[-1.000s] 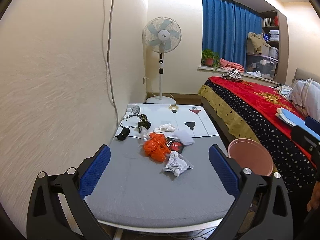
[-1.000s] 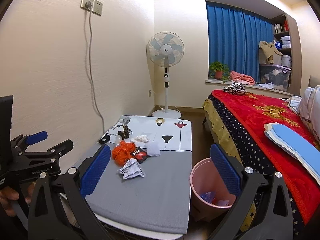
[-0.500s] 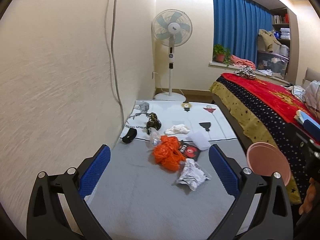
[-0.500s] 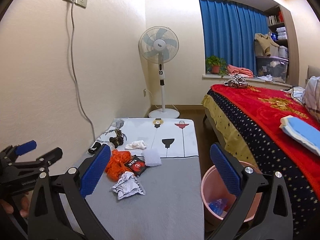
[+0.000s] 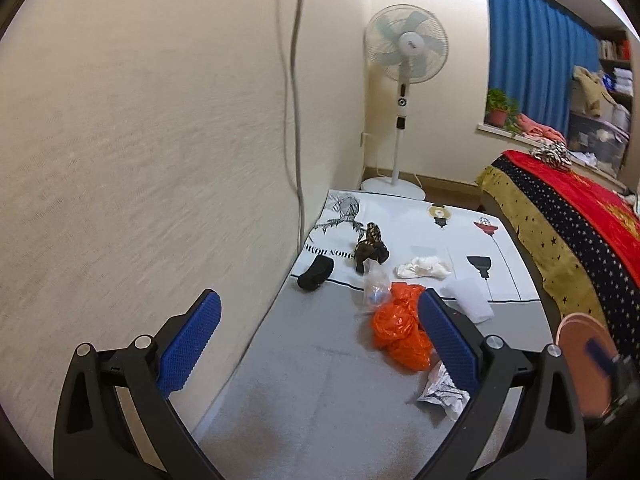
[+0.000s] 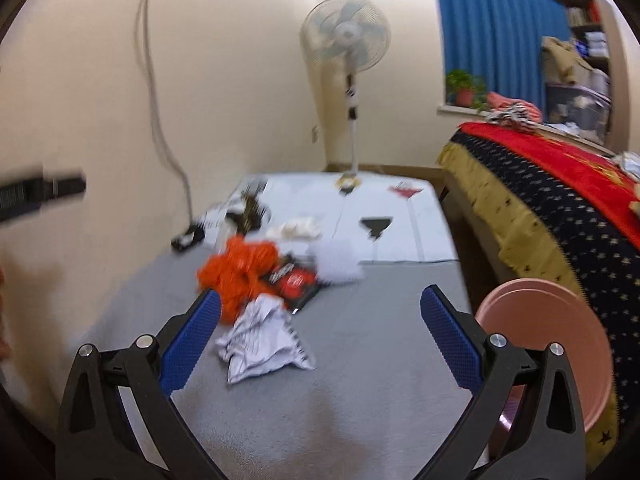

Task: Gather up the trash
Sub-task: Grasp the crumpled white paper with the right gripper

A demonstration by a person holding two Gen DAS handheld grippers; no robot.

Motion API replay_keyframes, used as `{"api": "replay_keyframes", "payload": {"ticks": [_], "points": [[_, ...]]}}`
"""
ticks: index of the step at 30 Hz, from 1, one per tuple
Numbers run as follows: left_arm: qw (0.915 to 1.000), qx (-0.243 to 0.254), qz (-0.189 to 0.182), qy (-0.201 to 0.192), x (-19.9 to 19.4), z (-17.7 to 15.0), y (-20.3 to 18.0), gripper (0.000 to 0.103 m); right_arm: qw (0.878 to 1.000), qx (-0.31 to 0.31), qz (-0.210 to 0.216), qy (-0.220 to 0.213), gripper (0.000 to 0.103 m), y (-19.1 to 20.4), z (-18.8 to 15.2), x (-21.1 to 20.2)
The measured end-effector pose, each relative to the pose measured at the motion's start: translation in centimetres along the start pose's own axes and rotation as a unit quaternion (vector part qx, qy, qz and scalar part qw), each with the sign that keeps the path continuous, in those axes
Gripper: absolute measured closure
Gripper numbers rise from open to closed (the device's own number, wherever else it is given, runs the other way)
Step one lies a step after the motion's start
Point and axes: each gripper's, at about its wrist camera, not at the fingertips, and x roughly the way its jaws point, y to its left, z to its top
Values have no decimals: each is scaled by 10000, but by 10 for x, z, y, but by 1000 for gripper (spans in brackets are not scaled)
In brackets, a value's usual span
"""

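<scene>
Cream walls (image 5: 140, 120); standing fan (image 5: 404, 52); blue curtains (image 5: 536, 52); red-covered bed (image 6: 560, 184)

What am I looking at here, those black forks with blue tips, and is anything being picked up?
Those forks are two hand-held grippers; a person carries one in each hand. Each picture comes from a camera on one gripper, looking forward between its two blue-padded fingers. One view shows the left gripper, the other the right gripper. Both are open and hold nothing. Ahead is a low table with a grey and white cover beside a wall. On it lie an orange plastic bag, crumpled white paper, a red and black wrapper, a clear plastic bag and some dark items. A pink bin stands at the table's right, by the bed.
</scene>
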Motion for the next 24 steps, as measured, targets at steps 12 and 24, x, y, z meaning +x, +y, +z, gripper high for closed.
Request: {"api": "replay_keyframes", "payload": {"ticks": [12, 24], "points": [[9997, -85, 224, -46, 8, 4, 9, 7, 9970, -150, 216, 722, 5, 34, -17, 78], [9989, -445, 94, 118, 16, 5, 21, 7, 9830, -392, 426, 1744, 30, 48, -28, 121]]}}
